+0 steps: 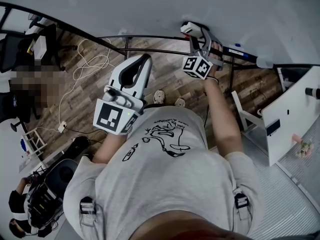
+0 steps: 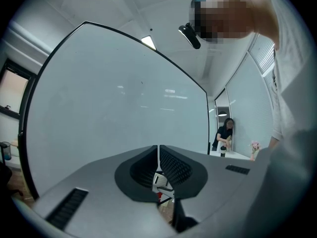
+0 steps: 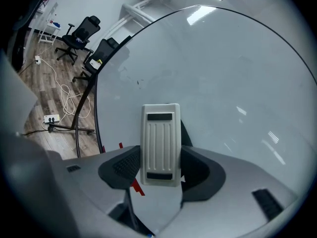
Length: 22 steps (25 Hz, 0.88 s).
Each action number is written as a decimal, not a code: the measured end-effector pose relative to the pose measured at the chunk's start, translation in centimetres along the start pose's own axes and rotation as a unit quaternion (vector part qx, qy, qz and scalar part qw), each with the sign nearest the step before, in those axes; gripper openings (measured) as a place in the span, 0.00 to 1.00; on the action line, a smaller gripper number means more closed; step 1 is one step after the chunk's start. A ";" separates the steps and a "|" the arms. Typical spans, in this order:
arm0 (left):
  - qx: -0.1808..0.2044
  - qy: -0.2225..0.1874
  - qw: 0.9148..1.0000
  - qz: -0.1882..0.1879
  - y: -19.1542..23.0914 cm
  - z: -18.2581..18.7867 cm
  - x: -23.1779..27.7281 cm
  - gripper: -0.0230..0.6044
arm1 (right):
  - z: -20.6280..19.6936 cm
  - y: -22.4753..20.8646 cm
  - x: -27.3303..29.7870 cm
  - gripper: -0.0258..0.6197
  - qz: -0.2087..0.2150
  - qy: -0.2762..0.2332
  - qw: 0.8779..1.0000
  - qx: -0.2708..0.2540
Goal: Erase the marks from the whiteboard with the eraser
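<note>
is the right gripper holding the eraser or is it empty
Holding it. The right gripper has its fingers pressed on both sides of the white ribbed eraser, in front of the whiteboard.

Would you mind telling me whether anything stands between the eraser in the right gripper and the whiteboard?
Nothing visible does. The right gripper is shut on the eraser, which faces bare whiteboard; a faint dark mark lies up and left of it.
</note>
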<state>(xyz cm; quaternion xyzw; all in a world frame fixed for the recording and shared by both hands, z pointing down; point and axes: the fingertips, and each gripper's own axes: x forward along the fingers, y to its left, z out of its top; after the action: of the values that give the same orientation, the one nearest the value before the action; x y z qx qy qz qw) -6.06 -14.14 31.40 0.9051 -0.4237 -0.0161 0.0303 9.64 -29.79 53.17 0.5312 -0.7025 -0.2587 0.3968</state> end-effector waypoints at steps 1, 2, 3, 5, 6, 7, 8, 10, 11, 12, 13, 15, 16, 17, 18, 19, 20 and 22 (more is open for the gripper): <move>-0.001 -0.001 1.000 -0.001 -0.1 0.0 0.0 0.09 | 0.1 -0.1 -0.3 0.44 0.004 0.000 1.000 0.005; -0.001 -0.003 1.000 -0.003 -0.2 0.1 0.0 0.09 | 0.2 -0.2 -0.7 0.44 0.007 -0.001 1.000 0.011; -0.001 -0.005 1.000 -0.004 -0.4 0.2 0.0 0.09 | 0.4 -0.3 -1.1 0.44 0.010 -0.002 1.000 0.017; -0.001 -0.008 1.000 -0.006 -0.5 0.3 0.0 0.09 | 0.6 -0.4 -2.2 0.44 0.014 -0.002 0.999 0.031; -0.001 -0.009 1.000 -0.006 -0.6 0.3 0.0 0.09 | 0.7 -0.4 -2.7 0.44 0.017 -0.001 0.999 0.039; -0.002 -0.010 1.000 -0.007 -0.6 0.2 0.1 0.09 | 0.8 -0.5 -3.2 0.44 0.020 -0.002 0.999 0.049; -0.002 -0.010 1.000 -0.007 -0.7 0.2 0.2 0.09 | 0.9 -0.7 -3.7 0.44 0.024 -0.002 0.998 0.060; -0.003 -0.012 1.000 -0.010 -0.9 0.2 0.5 0.09 | 1.2 -1.3 -4.8 0.44 0.034 -0.005 0.995 0.091; -0.003 -0.012 1.000 -0.012 -1.0 0.3 0.6 0.09 | 1.4 -1.7 -5.4 0.44 0.040 -0.008 0.993 0.110; -0.003 -0.013 1.000 -0.013 -1.1 0.3 0.7 0.09 | 1.7 -2.1 -6.0 0.44 0.046 -0.012 0.991 0.129; -0.003 -0.014 1.000 -0.015 -1.2 0.4 0.7 0.09 | 2.0 -2.5 -6.6 0.44 0.053 -0.017 0.988 0.146; -0.002 -0.016 1.000 -0.017 -1.4 0.5 0.9 0.09 | 2.7 -3.5 -7.8 0.44 0.068 -0.030 0.981 0.181; -0.001 -0.017 1.000 -0.018 -1.5 0.6 1.0 0.09 | 3.0 -4.1 -8.4 0.44 0.076 -0.038 0.976 0.201; 0.000 -0.018 1.000 -0.019 -1.6 0.6 1.1 0.09 | 3.4 -4.7 -9.1 0.44 0.083 -0.047 0.970 0.222; 0.000 -0.019 1.000 -0.020 -1.7 0.6 1.2 0.09 | 3.8 -5.4 -9.8 0.44 0.090 -0.056 0.964 0.243; 0.001 -0.020 1.000 -0.021 -1.8 0.7 1.3 0.09 | 4.2 -6.1 -10.5 0.44 0.096 -0.062 0.958 0.261; 0.000 -0.020 1.000 -0.021 -1.9 0.7 1.4 0.09 | 4.5 -6.6 -11.1 0.44 0.101 -0.068 0.954 0.275; 0.001 -0.022 1.000 -0.020 -1.9 0.8 1.6 0.09 | 5.0 -7.6 -12.3 0.44 0.107 -0.076 0.947 0.292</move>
<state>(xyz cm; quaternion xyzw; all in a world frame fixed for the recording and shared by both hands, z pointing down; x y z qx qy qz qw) -3.63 -14.16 30.50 0.9131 -0.4057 -0.0368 0.0199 11.09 -20.66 40.93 0.5244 -0.8279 -0.0382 0.1950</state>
